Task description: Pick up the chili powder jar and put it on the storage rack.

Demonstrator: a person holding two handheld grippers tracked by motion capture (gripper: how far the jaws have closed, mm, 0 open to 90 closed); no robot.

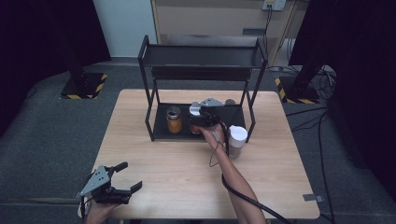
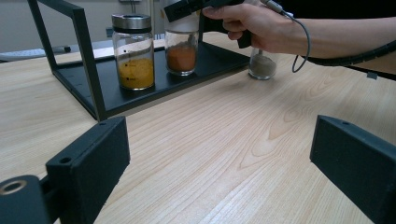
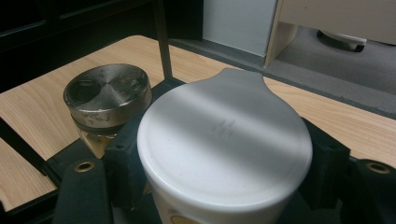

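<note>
White-lidded jar (image 3: pixel 224 140) sits clamped between the right hand-held gripper (image 3: pixel 224 172) jaws on the rack's lower shelf (image 1: pixel 161 130), probably for placing beside the steel-capped jar (image 3: pixel 107 95). Left hand-held gripper (image 1: pixel 119 184) idles, jaws apart, over the counter (image 1: pixel 177 182).

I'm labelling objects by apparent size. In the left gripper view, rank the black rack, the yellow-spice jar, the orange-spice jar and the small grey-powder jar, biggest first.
1. black rack
2. yellow-spice jar
3. orange-spice jar, partly hidden by the right gripper, so unsure against the yellow one
4. grey-powder jar
</note>
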